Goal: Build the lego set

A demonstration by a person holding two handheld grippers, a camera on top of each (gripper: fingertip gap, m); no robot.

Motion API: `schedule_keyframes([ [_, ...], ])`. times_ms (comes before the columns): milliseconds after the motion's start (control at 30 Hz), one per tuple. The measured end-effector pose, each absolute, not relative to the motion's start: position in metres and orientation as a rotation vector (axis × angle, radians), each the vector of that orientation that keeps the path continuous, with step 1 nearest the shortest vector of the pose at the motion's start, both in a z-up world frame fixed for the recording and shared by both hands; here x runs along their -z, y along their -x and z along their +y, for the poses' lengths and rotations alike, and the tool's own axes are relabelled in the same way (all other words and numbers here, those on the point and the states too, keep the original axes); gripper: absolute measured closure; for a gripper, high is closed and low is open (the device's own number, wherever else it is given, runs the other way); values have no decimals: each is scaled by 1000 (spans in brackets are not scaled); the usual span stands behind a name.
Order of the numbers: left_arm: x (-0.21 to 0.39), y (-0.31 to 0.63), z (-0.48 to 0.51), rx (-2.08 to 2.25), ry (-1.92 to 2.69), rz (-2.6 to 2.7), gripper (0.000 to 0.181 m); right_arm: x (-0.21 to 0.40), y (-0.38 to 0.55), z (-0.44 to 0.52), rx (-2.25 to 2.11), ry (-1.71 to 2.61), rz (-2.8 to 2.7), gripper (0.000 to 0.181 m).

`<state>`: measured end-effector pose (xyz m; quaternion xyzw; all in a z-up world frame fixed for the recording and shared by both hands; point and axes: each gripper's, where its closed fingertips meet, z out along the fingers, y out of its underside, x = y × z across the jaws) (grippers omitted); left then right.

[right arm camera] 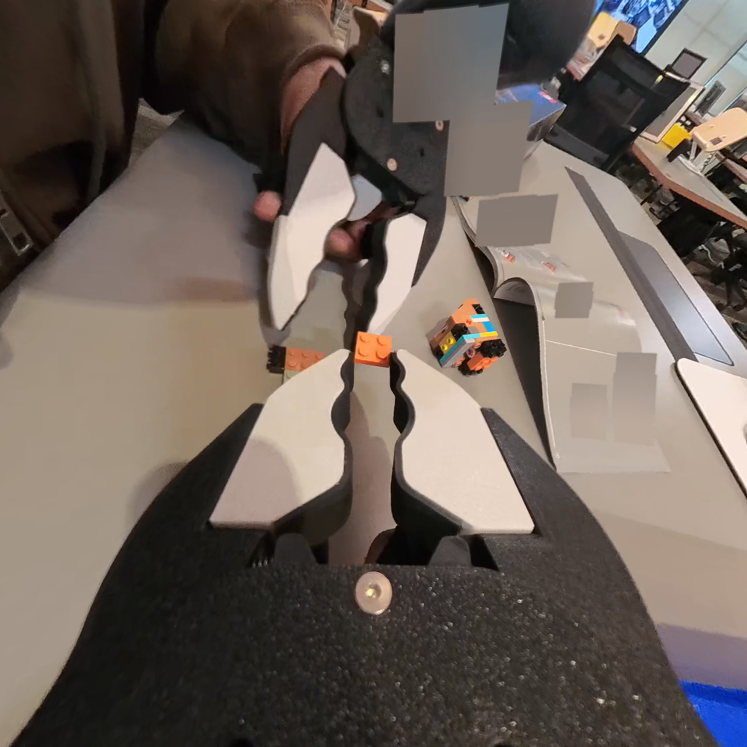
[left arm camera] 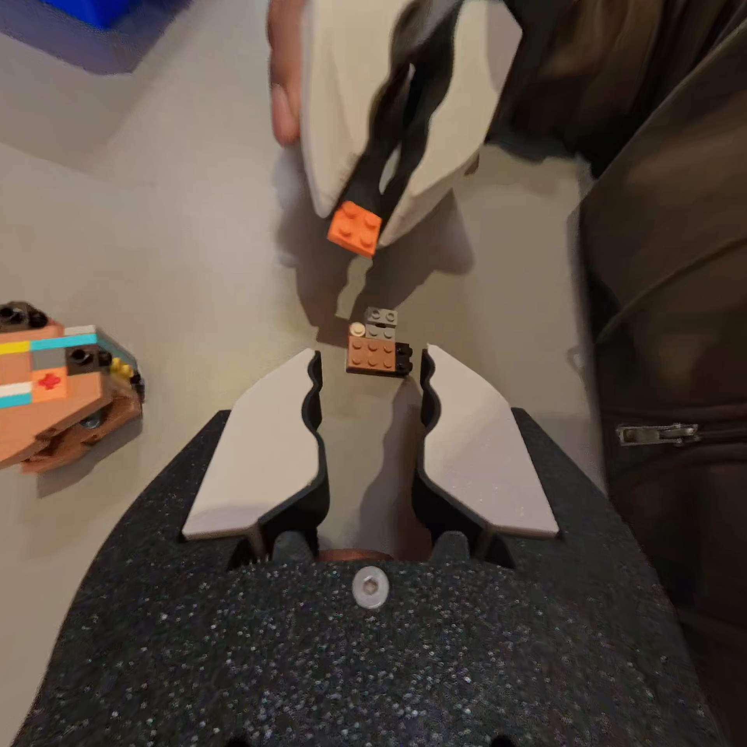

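A small, light, stiff orange brick [right arm camera: 372, 350] is pinched by its sides in the right gripper [right arm camera: 372, 357] above the brown block stack [left arm camera: 378, 349] on the table [left arm camera: 161, 242], before the empty, wide-open left gripper [left arm camera: 371, 357].

Your left gripper [left arm camera: 371, 355] shows a rough, speckled black plastic body, smooth matt grey finger plates and a shiny metal screw [left arm camera: 370, 587]. Beyond its fingertips, the orange brick [left arm camera: 355, 228] looks smooth, glossy plastic over the matt table [left arm camera: 161, 242].
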<state>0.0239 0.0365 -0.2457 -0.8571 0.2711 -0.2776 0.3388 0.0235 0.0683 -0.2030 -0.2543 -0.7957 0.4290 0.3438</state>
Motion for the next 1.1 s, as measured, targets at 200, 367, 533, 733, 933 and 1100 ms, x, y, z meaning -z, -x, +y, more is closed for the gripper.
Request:
schedule_keyframes([
  [200,259,-28,36,452,2222,874,135,209,-28,67,-1122,671,-2084,165],
  [367,261,-34,36,400,2176,967,146,220,-29,60,-1092,653,-2140,165],
  [533,260,-36,35,421,2166,991,146,224,-30,58,-1067,650,-2170,165],
  [733,257,-37,37,436,2135,990,146,228,-35,51,-1093,662,-2236,165],
  [933,251,-38,39,439,2095,981,146,235,-35,47,-1073,703,-2290,165],
  [1100,251,-39,39,441,2089,988,146,238,-35,48,-1052,728,-2311,165],
])
